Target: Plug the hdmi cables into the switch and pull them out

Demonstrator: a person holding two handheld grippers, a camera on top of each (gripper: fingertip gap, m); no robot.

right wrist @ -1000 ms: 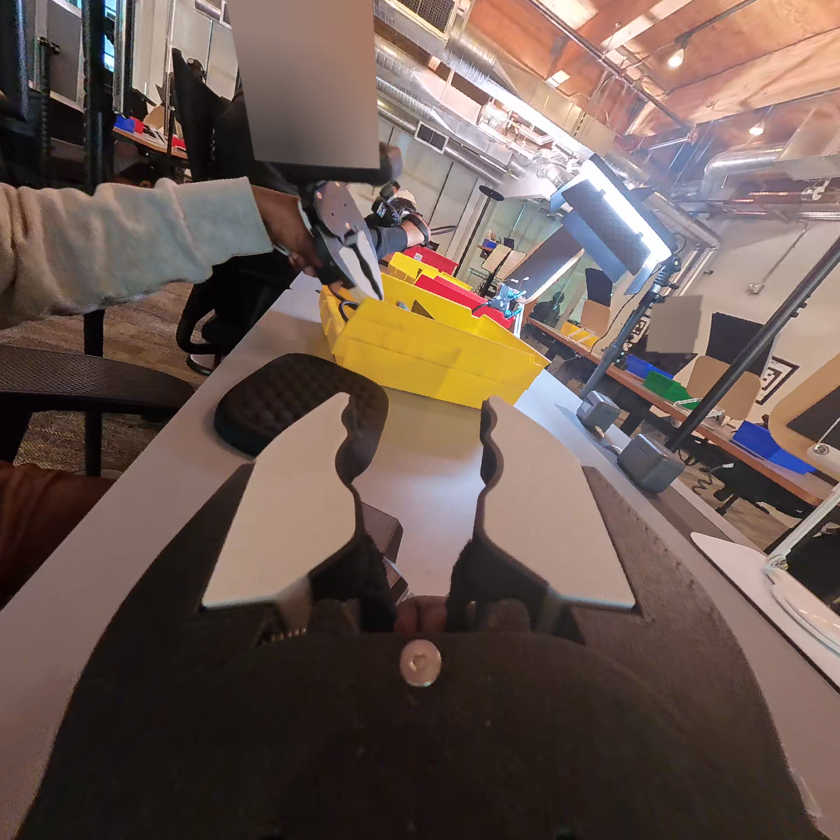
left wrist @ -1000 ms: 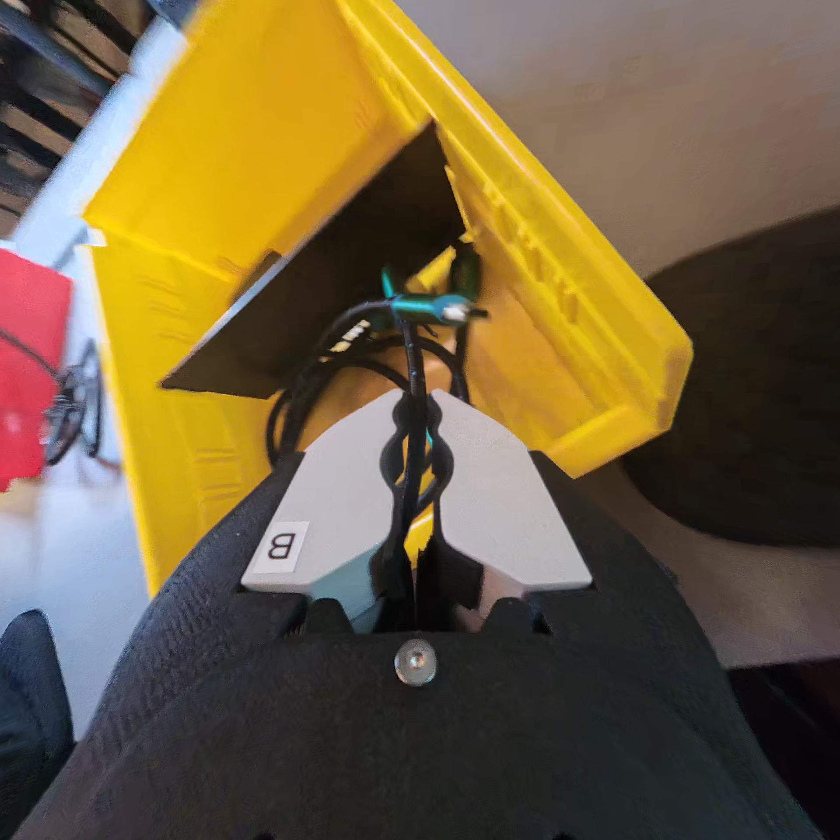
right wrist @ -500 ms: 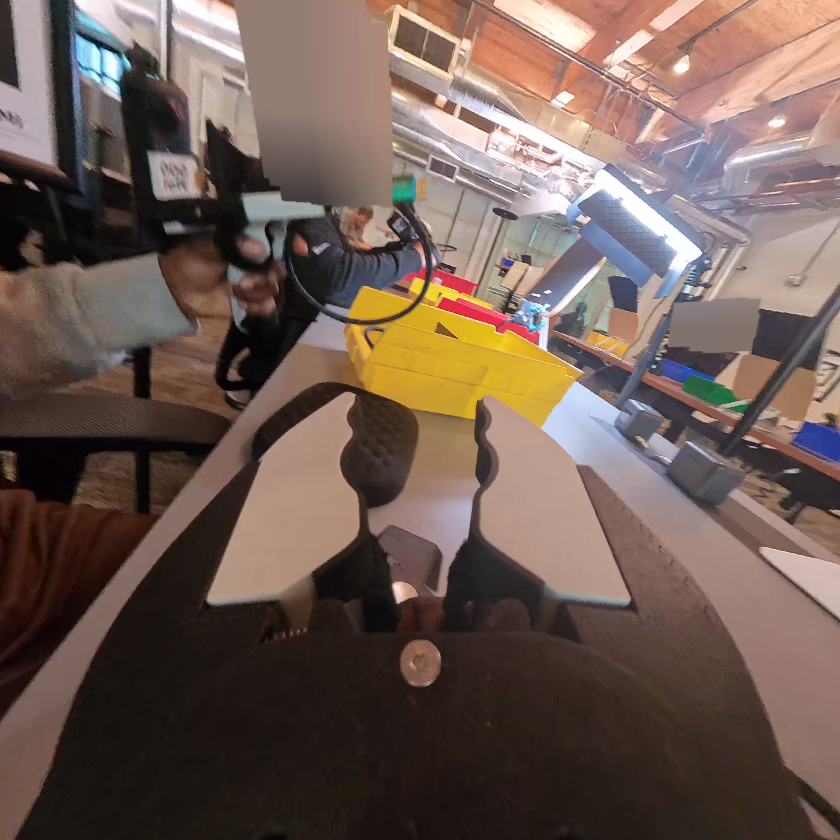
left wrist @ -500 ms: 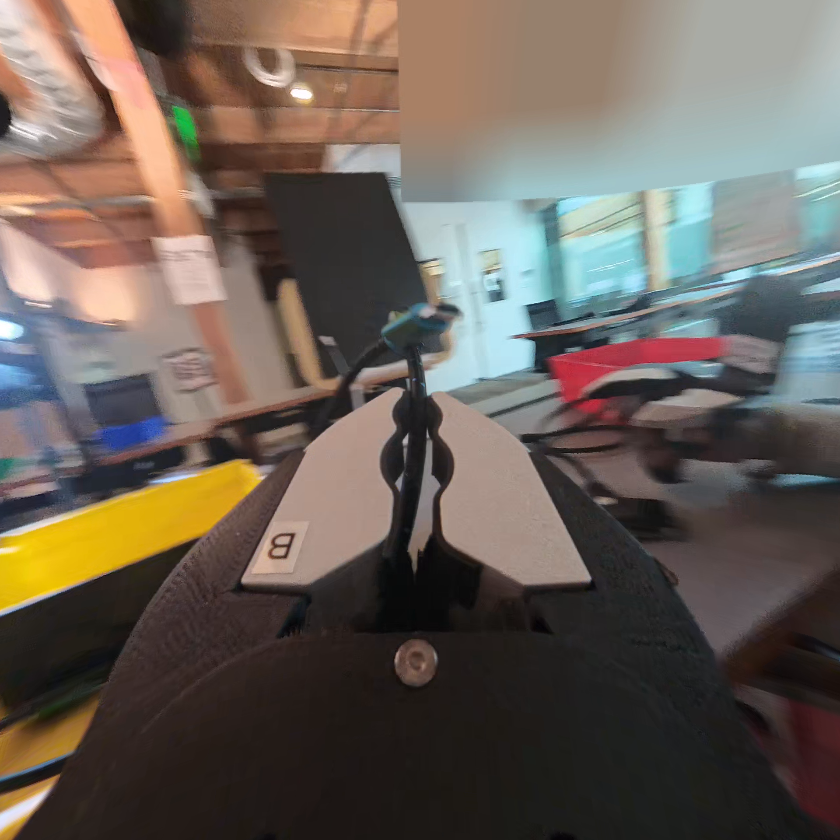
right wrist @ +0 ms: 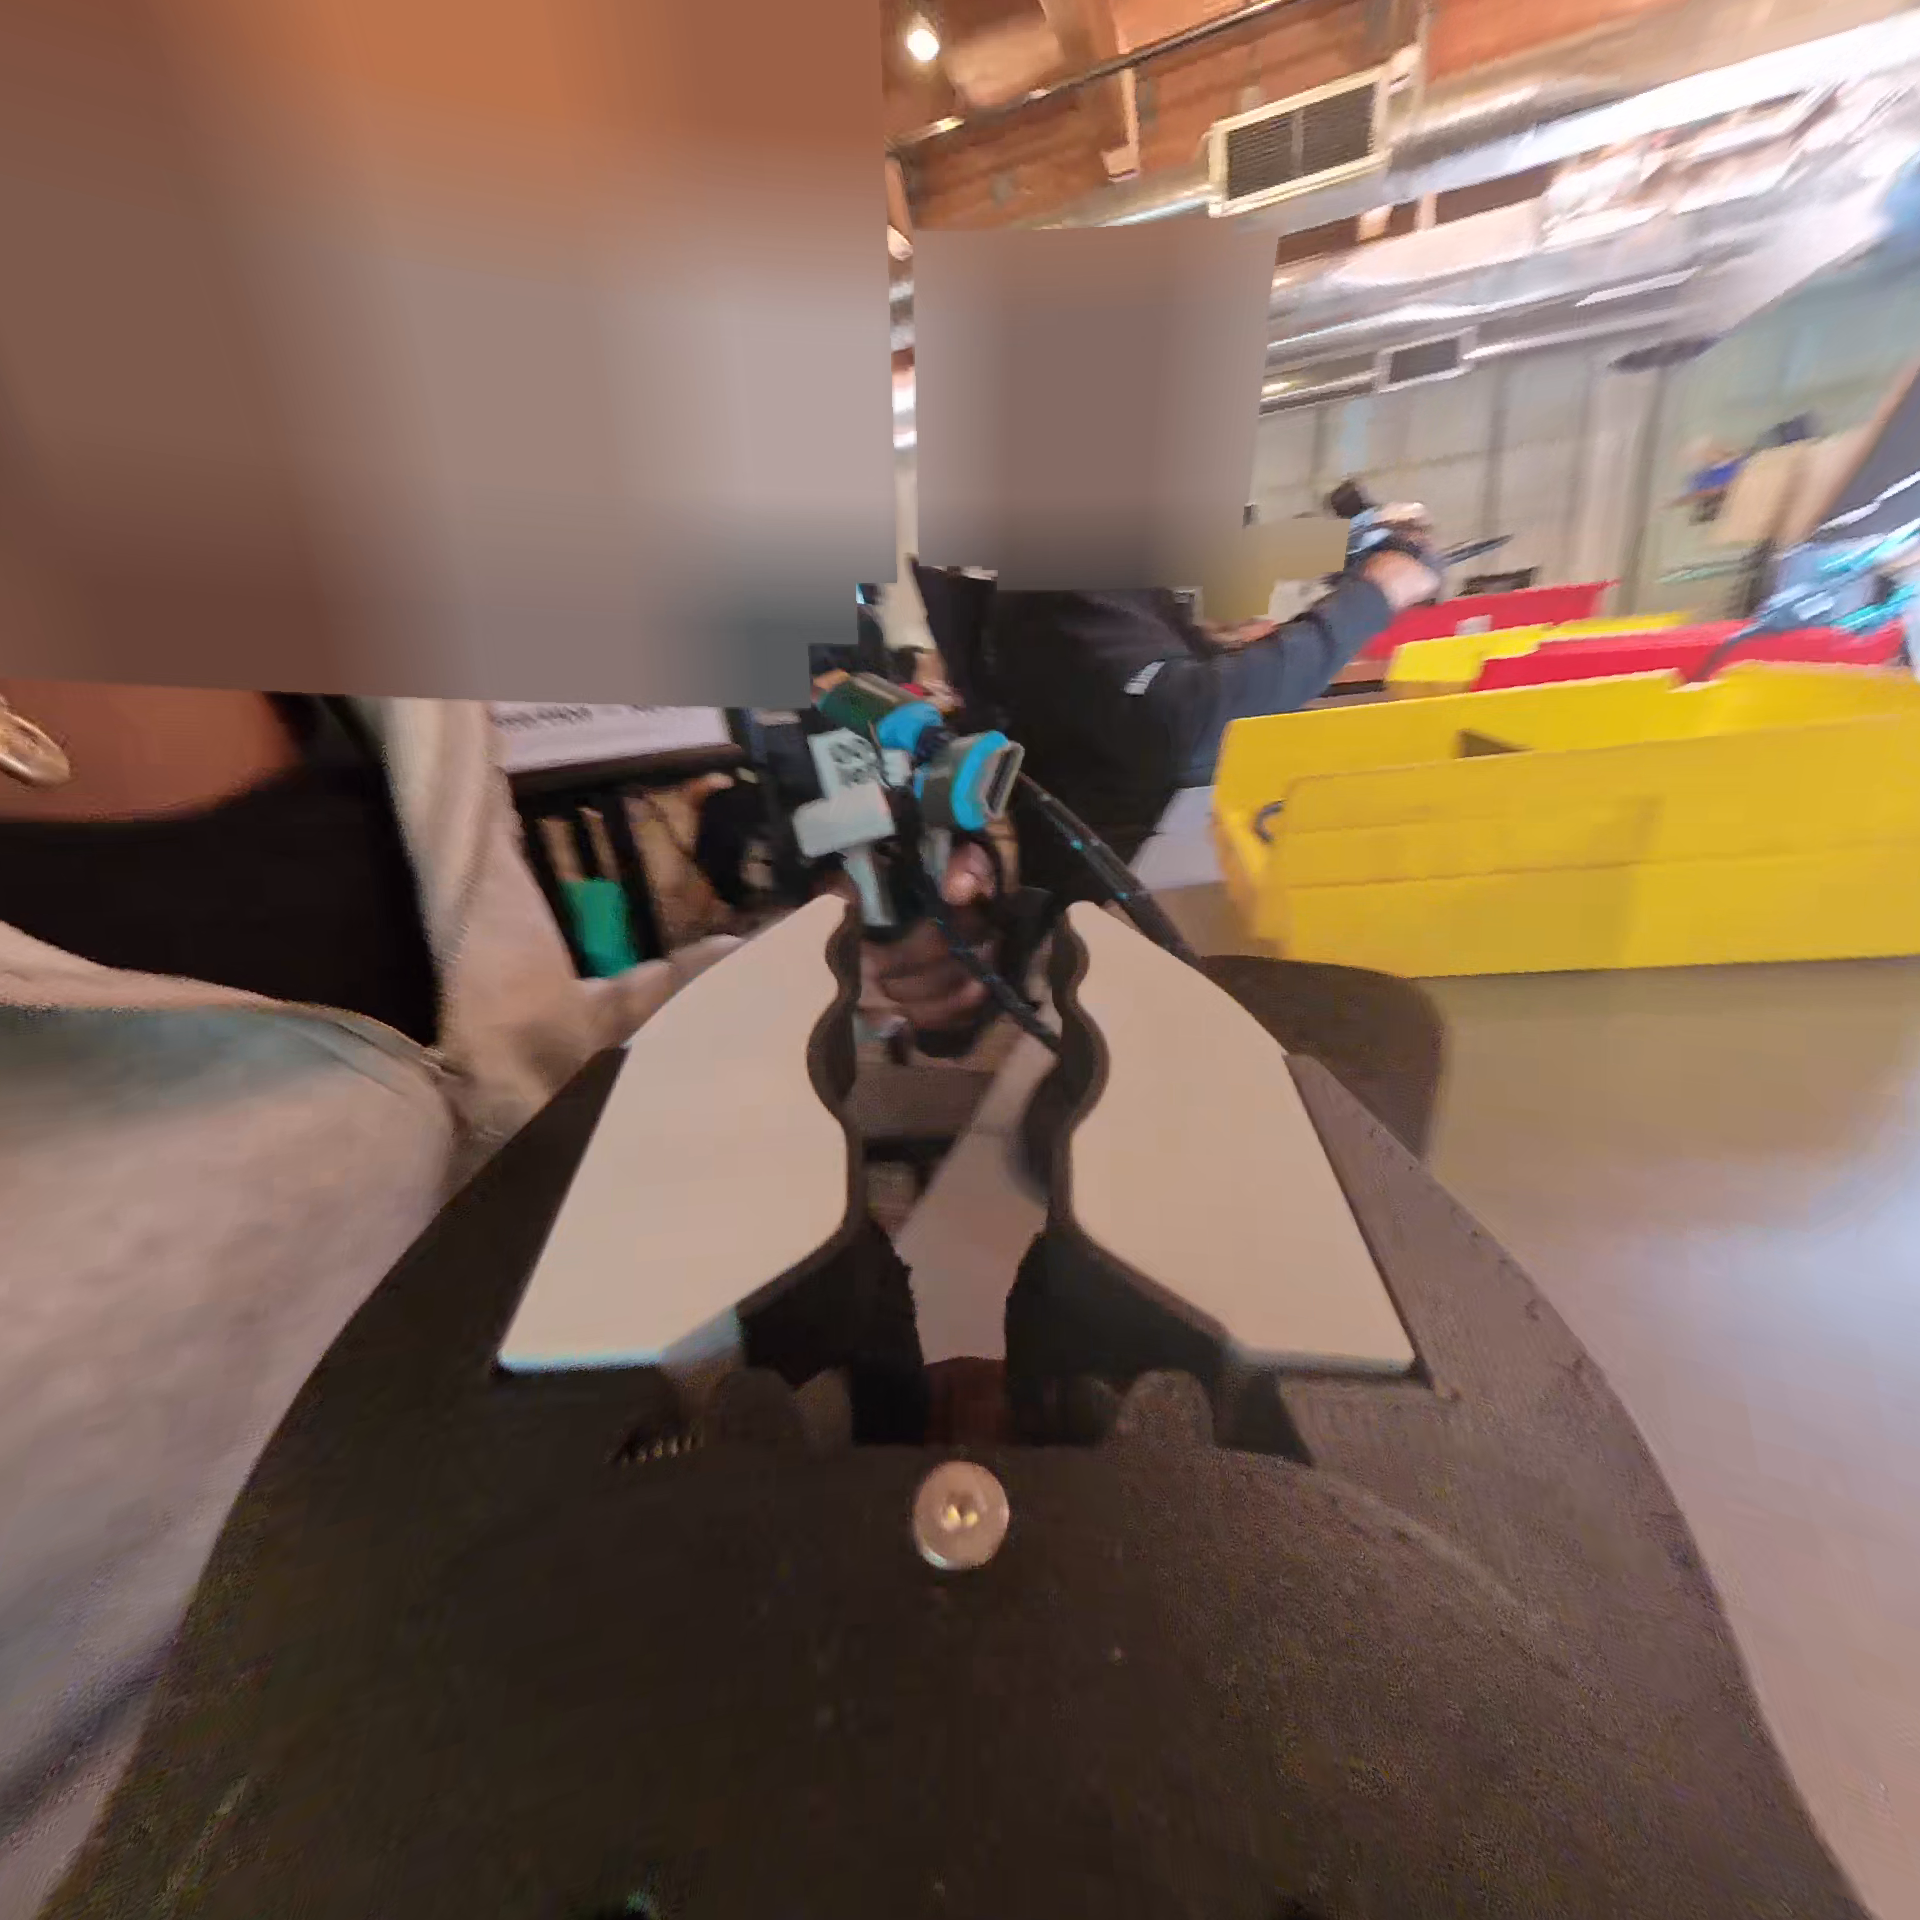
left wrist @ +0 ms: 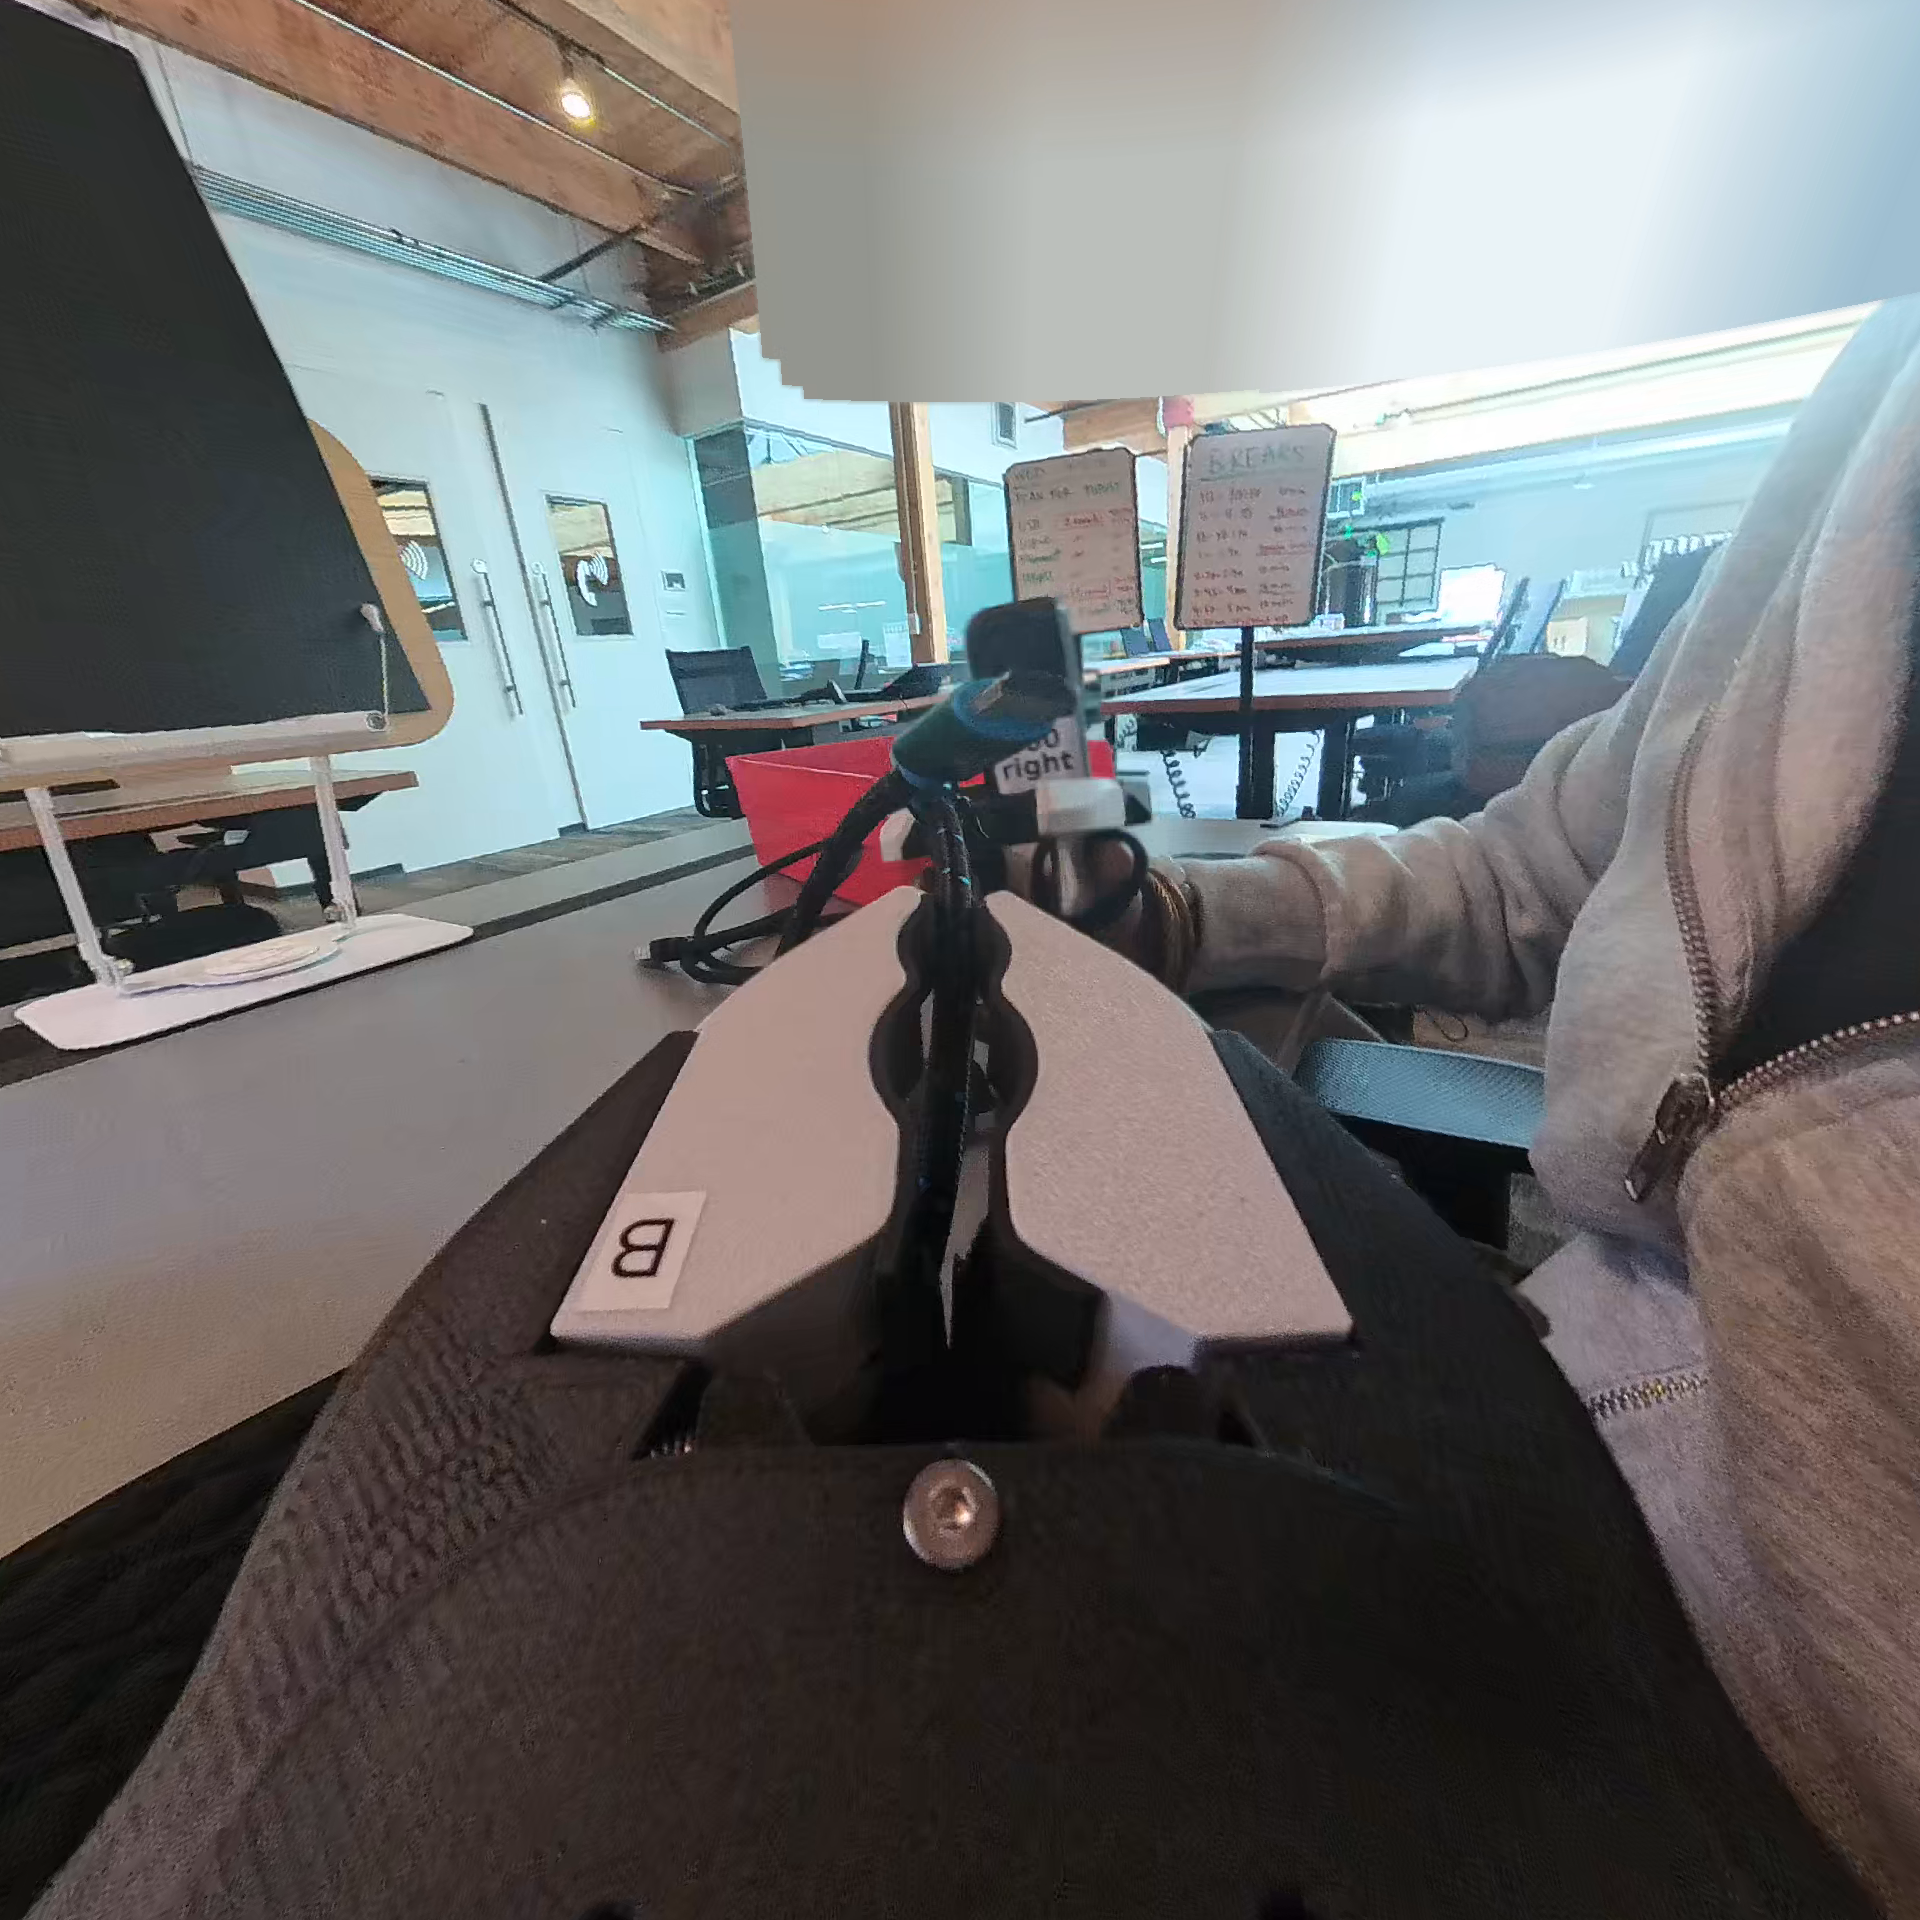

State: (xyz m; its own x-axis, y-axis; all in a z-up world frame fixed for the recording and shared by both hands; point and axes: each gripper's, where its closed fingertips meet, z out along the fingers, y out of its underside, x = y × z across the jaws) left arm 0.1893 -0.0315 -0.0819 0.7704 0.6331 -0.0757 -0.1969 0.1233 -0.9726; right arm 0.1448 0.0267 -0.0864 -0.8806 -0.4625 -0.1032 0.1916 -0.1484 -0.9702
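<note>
My left gripper [left wrist: 951, 904] is shut on a black braided HDMI cable [left wrist: 943, 1049]. The cable runs up between the fingers, and its teal-and-blue plug [left wrist: 992, 717] sticks out above the fingertips. My right gripper [right wrist: 951, 925] is open and empty, held over the table and pointing at the left one. In the right wrist view the same plug [right wrist: 977, 784] faces me just beyond my fingertips, with the cable [right wrist: 1101, 868] trailing down to the right. No switch shows in either view.
A yellow bin [right wrist: 1558, 842] stands on the grey table [left wrist: 260, 1143], with red bins [right wrist: 1507, 618] behind it. A black pad [right wrist: 1361, 1013] lies beside my right gripper. More black cable [left wrist: 727, 935] and a white stand [left wrist: 239, 966] are on the table. A person's grey sleeve [left wrist: 1455, 914] is close by.
My left gripper has lifted the cable out of the yellow bin and swung round towards the right gripper. My right gripper has turned left to face it and stays open.
</note>
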